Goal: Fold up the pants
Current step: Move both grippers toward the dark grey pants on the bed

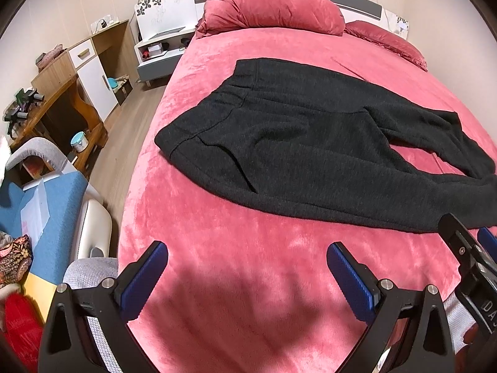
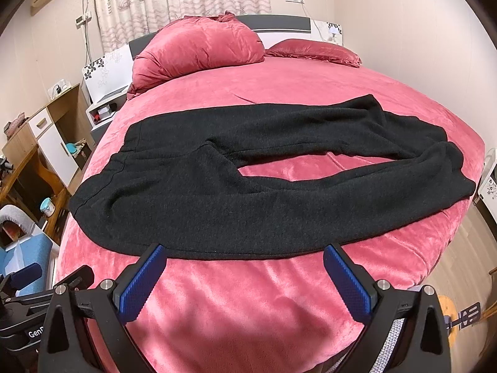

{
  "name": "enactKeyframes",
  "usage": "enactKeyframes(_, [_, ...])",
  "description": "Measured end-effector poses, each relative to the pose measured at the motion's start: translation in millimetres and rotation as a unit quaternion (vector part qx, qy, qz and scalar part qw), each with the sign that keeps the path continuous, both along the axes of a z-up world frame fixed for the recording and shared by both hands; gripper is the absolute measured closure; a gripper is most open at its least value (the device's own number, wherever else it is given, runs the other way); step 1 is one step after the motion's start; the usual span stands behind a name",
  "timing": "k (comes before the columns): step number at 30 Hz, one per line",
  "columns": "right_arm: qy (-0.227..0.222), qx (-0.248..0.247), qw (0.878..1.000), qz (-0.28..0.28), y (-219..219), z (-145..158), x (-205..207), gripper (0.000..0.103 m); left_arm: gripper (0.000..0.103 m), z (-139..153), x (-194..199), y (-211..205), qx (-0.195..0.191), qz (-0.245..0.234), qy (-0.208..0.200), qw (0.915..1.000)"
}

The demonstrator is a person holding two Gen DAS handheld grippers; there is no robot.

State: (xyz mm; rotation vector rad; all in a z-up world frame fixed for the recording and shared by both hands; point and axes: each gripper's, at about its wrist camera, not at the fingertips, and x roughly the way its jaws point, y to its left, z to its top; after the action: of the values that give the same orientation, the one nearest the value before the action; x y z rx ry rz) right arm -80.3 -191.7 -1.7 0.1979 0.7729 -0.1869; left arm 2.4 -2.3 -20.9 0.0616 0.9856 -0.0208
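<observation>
Dark grey knit pants (image 1: 310,149) lie flat across the pink bed (image 1: 248,279), waistband to the left, legs running right with a gap of bedspread between them. In the right wrist view the pants (image 2: 248,199) span most of the bed. My left gripper (image 1: 248,261) hovers open over bare bedspread, short of the near pant edge. My right gripper (image 2: 245,264) is open too, its blue pads (image 2: 143,283) just at the near hem edge, holding nothing. The right gripper's black body (image 1: 472,258) shows at the right of the left wrist view.
Pink pillows (image 2: 198,49) sit at the headboard. Left of the bed are a white nightstand (image 1: 161,46), wooden shelves and desk (image 1: 62,105), and a blue-cushioned chair (image 1: 46,211). Wooden floor runs along the bed's left side (image 1: 124,143) and right side (image 2: 475,248).
</observation>
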Motion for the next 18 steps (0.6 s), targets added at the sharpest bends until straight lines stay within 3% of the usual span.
enactKeyframes(14, [0.019,0.004,1.0,0.001,-1,-9,4,0.0,0.0,-13,6,1,-0.007,-0.006,0.032,0.9995])
enactKeyframes(18, [0.022,0.016,1.0,0.001,-5,-12,6,0.0,0.0,-20,10,4,-0.032,-0.016,0.055,0.9979])
